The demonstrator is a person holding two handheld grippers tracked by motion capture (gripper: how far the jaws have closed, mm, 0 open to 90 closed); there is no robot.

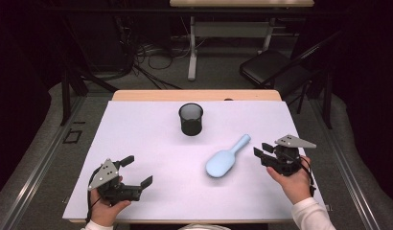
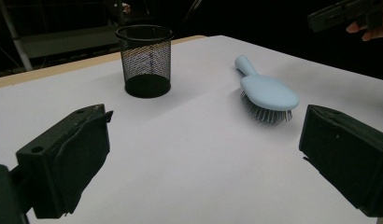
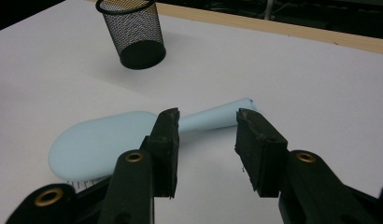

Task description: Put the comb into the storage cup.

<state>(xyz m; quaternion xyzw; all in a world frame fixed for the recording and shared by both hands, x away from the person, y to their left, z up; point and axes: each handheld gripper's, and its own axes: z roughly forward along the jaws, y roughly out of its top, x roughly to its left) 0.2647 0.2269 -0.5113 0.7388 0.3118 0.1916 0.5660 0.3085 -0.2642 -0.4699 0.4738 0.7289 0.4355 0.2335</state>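
One hairbrush [image 1: 225, 158], bristles down and mostly hidden, lies on the desk [image 1: 137, 139] near one mesh cup [image 1: 190, 119]. Right gripper [image 1: 262, 152] beside the brush handle, jaws parted, nothing held; left gripper [image 1: 136, 171] wide open, empty.

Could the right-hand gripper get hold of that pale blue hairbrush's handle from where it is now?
Probably yes. The right gripper sits just beside the hairbrush, its jaws apart and empty, facing the handle, with only bare white table surface between them. The mesh cup stands well off, out of the way.
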